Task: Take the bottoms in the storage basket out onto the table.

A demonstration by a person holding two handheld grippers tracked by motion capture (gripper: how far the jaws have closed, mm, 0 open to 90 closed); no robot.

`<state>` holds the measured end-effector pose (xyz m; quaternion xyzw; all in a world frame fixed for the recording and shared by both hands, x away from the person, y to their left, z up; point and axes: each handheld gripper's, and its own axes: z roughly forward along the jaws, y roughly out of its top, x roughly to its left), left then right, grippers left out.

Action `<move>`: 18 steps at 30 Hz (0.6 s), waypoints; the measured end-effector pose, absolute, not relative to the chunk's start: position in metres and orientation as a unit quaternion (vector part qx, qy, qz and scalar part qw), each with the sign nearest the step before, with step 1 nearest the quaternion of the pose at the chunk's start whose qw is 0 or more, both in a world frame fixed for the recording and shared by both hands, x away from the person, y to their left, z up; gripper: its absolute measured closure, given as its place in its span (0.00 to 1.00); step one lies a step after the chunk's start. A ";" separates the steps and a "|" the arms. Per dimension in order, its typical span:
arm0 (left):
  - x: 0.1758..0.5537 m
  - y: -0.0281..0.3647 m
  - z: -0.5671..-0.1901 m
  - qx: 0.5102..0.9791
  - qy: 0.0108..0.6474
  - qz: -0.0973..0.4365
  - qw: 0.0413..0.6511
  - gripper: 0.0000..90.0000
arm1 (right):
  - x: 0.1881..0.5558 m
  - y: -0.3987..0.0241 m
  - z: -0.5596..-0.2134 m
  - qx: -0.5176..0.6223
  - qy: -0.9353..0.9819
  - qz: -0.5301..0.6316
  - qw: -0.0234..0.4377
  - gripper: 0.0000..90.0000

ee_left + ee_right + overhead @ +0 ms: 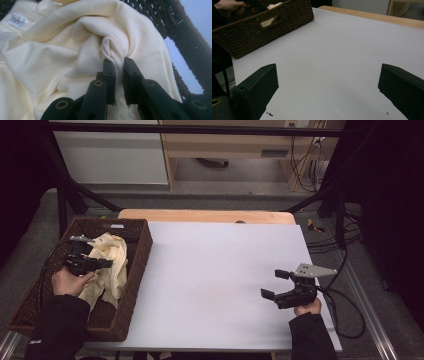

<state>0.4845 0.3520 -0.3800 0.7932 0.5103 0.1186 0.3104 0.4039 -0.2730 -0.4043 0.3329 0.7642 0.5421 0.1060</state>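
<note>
The left tool clamped a fold of cream cloth in the basket at the worktop's left edge, the cloth's lower part hidden. The right tool stood apart.

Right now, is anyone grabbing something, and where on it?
The left gripper pinches a bunched fold of the cloth in the basket. The right gripper holds nothing.

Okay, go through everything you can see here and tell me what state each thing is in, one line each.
Left tongs: shut, pinching a fold of the cloth.
Right tongs: open, empty, held over the white table.
Cream cloth: crumpled, lying in the basket, a white label showing.
Wicker basket: upright at the table's left edge, open-topped, holding the cloth.
</note>
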 end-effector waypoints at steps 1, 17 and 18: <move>0.483 0.353 -0.379 0.791 0.510 0.121 0.315 0.90 | 0.404 -0.273 -0.404 0.333 0.764 0.542 0.106 0.04; 0.474 0.352 -0.370 0.785 0.494 0.149 0.344 0.91 | 0.404 -0.272 -0.405 0.334 0.764 0.542 0.105 0.04; 0.474 0.352 -0.369 0.784 0.494 0.151 0.345 0.91 | 0.404 -0.272 -0.405 0.334 0.764 0.542 0.106 0.04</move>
